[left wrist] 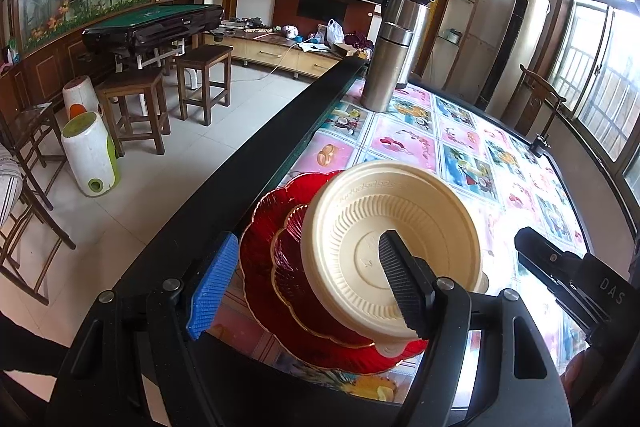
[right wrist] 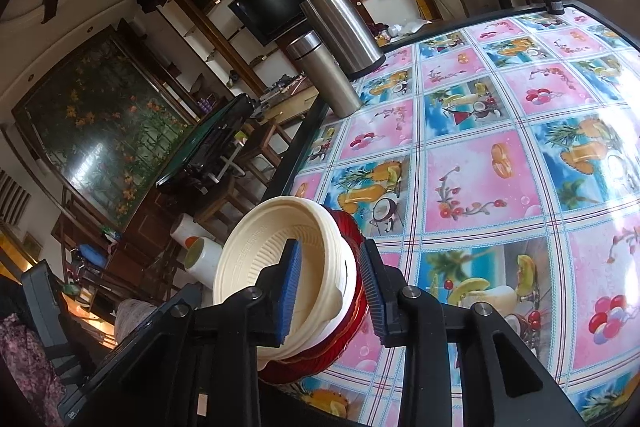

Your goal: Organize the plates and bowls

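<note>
In the left wrist view, the left gripper (left wrist: 310,283) stands with its jaws wide apart, the blue pad (left wrist: 212,287) out over the dark table edge (left wrist: 280,131), the black pad (left wrist: 402,287) over the hollow of the cream bowl (left wrist: 394,247). The bowl sits mouth up on a small red plate (left wrist: 290,267), itself on a large red plate (left wrist: 260,239), all stacked at the table's near left edge. The patterned tablecloth (left wrist: 472,147) lies bare beyond, as far as a steel flask (left wrist: 390,67) near the far edge. The right gripper (left wrist: 560,275) shows at lower right.

In the right wrist view, the right gripper (right wrist: 330,291) has one pad inside the cream bowl (right wrist: 256,251) and one outside, against the rims of the bowls and red plates (right wrist: 352,323); whether it pinches them cannot be told. Open cloth (right wrist: 500,167) spreads to the right.
</note>
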The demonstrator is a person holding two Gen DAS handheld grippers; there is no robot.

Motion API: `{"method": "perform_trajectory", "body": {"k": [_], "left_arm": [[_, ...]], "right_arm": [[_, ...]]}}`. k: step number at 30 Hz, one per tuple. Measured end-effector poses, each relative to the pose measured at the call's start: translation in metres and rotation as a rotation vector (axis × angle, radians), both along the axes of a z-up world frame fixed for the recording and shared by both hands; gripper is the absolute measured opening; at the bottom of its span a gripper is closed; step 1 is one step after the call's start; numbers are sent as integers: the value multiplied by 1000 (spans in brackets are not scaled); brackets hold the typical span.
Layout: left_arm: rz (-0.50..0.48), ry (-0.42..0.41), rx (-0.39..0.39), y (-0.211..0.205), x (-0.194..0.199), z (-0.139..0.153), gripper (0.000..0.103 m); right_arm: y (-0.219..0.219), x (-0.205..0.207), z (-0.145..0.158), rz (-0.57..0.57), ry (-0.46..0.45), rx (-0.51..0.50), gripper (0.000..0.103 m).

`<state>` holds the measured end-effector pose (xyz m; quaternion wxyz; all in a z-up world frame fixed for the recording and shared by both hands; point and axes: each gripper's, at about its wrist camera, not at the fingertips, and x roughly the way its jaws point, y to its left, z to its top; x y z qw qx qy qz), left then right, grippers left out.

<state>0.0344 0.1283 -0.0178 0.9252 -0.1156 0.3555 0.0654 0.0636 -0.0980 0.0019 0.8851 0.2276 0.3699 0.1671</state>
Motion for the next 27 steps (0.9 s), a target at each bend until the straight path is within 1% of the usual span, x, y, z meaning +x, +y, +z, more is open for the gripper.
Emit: {"method": "perform_trajectory", "body": {"k": [11, 15, 19, 22, 27], "left_arm": [[-37, -16, 43, -29, -9, 11, 73], [-39, -32, 59, -40, -17, 14, 79], [-49, -51, 93, -51, -23, 17, 79], [-34, -59, 127, -60, -28, 17, 80], [-28, -73, 139, -66, -36, 13, 80]], "right_arm": [[-8, -17, 5, 33, -22, 23, 34], [-16, -26, 9, 35, -42, 35, 35], [-24, -32, 12, 30, -58, 48, 36], [-31, -34, 13, 30, -61, 69, 38], [-38, -41, 13, 45, -76, 89, 38]]}}
